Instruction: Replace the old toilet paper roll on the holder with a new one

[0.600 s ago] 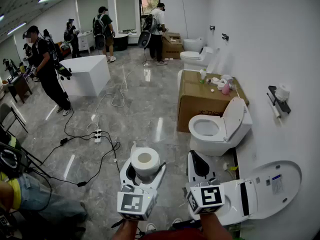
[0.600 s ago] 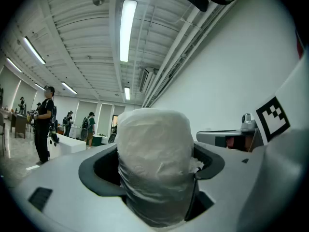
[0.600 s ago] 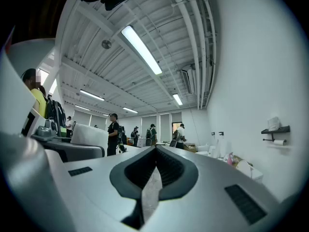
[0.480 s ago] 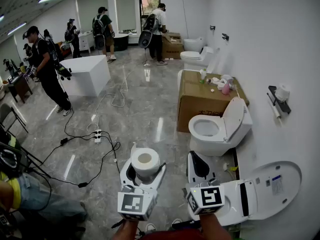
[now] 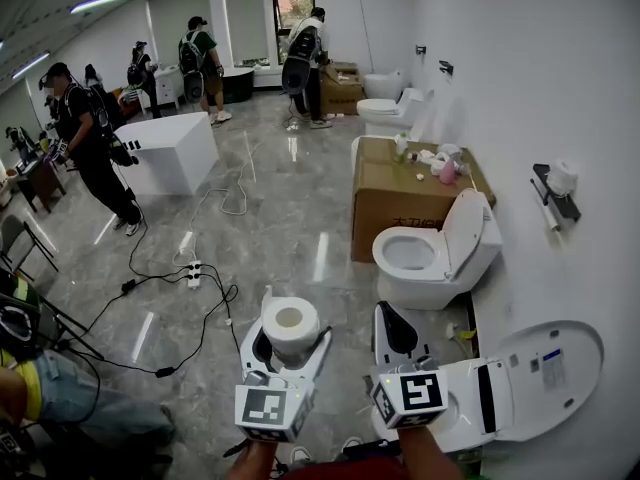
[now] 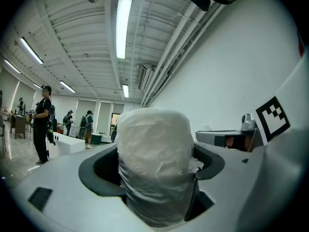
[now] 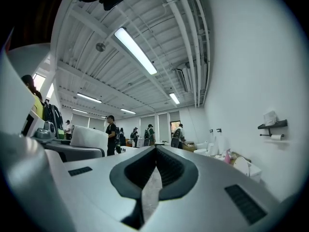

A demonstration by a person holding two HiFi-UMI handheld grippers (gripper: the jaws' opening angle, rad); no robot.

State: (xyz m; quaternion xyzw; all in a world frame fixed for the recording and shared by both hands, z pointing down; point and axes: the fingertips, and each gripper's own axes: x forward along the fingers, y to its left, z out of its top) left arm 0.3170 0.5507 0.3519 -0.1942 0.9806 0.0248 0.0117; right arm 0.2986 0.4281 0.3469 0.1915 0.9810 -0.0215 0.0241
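Low centre of the head view: left gripper [image 5: 296, 315] clamped around the new toilet paper roll [image 5: 289, 322], right gripper [image 5: 392, 326] alongside, jaws pressed together. Far right, on the wall: holder [image 5: 553, 202], white roll [image 5: 562, 176] on top.

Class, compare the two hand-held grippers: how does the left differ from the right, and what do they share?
The left hand-held gripper's jaws stand wide apart; the right hand-held gripper's are shut together. The left clamps a toilet paper roll upright; the right holds nothing. Both are white, held side by side.
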